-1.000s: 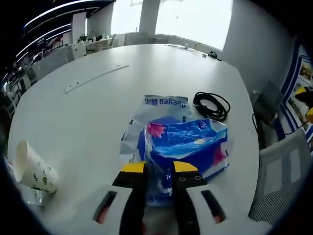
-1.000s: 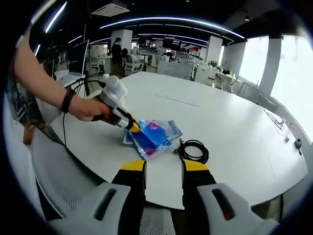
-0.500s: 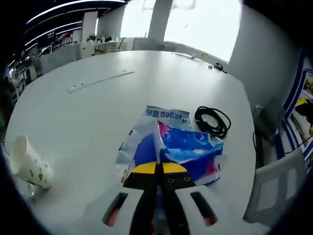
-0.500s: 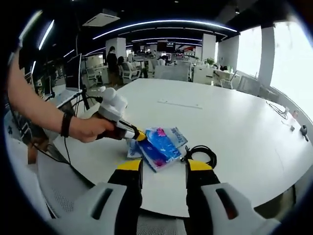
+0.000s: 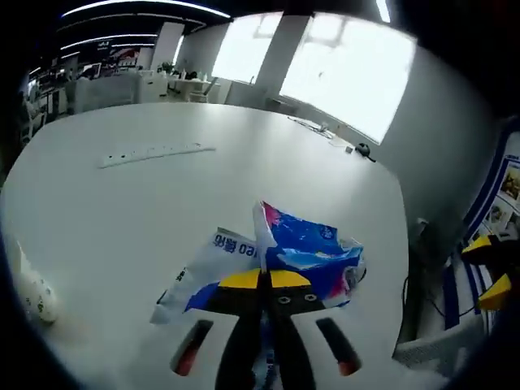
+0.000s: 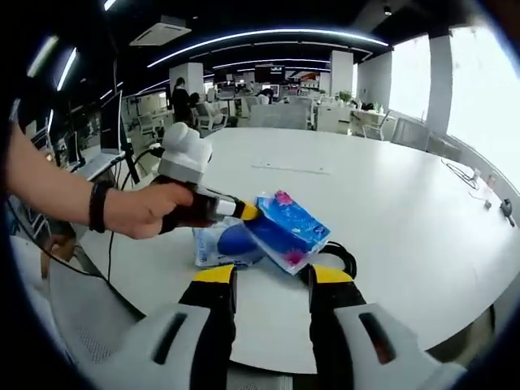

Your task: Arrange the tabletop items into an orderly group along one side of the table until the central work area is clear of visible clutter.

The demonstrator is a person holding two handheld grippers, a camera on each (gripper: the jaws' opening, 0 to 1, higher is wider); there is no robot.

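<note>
Over the last second the left gripper (image 5: pixel 262 280) has gone from jaws apart around the blue tissue pack (image 5: pixel 313 253) to jaws pinched tight on its edge, and the pack has now come up off the bench (image 5: pixel 122 195). In the right gripper view it hangs tilted from the left gripper's (image 6: pixel 248 211) yellow tips, clear of the surface, with the person's hand (image 6: pixel 150 213) behind. That reads as the lift being secure, so the pack is ready to carry toward one side of the bench.

A second flat wrapper (image 5: pixel 203 264) lies just below and to the left of the held pack; whether it is an empty bag or another pack is hard to tell. The black cable coil (image 6: pixel 337 258) sits right ahead of the right gripper (image 6: pixel 272 280), mostly hidden by the raised pack and the right jaw. A paper cup (image 5: pixel 28 292) lies far left of the left gripper, cut by the frame edge. The right gripper hovers with jaws wide, holding nothing.
</note>
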